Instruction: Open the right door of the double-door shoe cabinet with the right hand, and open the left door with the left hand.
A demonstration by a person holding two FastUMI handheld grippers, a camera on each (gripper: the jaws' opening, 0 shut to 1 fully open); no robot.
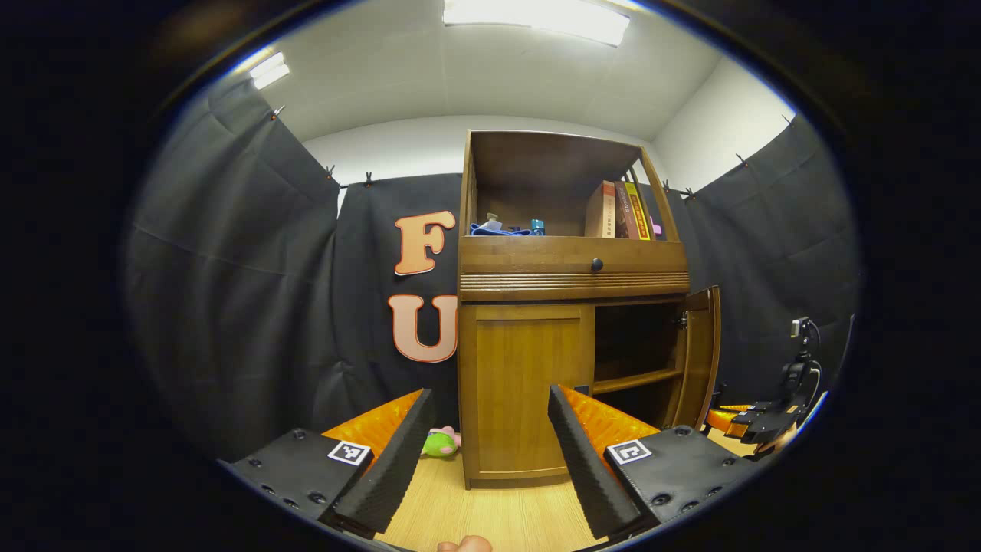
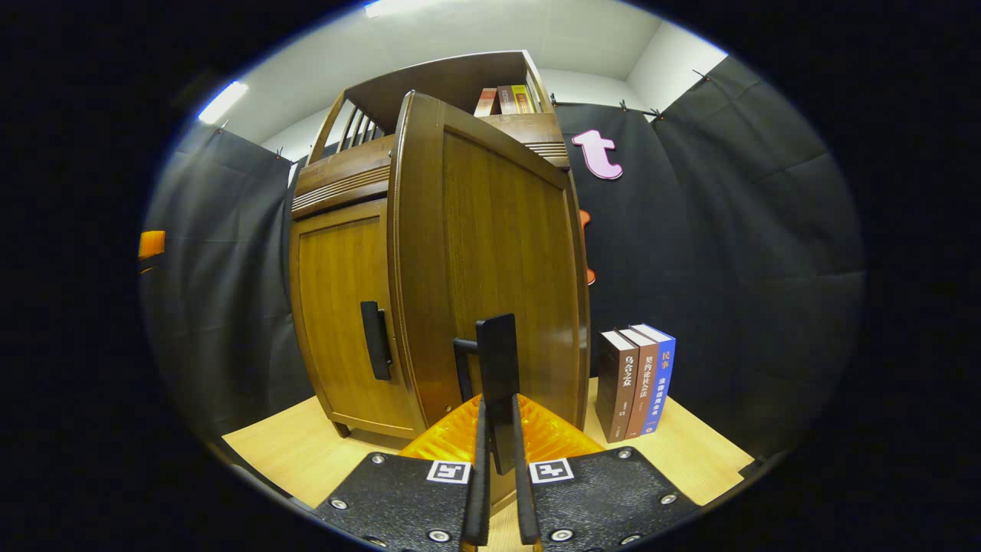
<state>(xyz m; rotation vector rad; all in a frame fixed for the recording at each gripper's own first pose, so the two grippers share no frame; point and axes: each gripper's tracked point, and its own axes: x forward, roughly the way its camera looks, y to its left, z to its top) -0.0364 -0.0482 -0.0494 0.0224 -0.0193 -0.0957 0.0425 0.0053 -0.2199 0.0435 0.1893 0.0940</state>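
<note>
Right tongs [image 2: 498, 452] clamped on right door [image 2: 490, 261] handle [image 2: 497, 368], door swung out. Left tongs [image 1: 487, 452] agape, facing shut left door [image 1: 525, 383]. Next: reach its handle.

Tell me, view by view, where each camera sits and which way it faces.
Left gripper view: rides the open left gripper, set back, facing the cabinet front; right door open, a fingertip below.
Right gripper view: rides the right gripper, shut on the right door's handle, looking along the door.
Shared: cabinet, closed left door.
</note>
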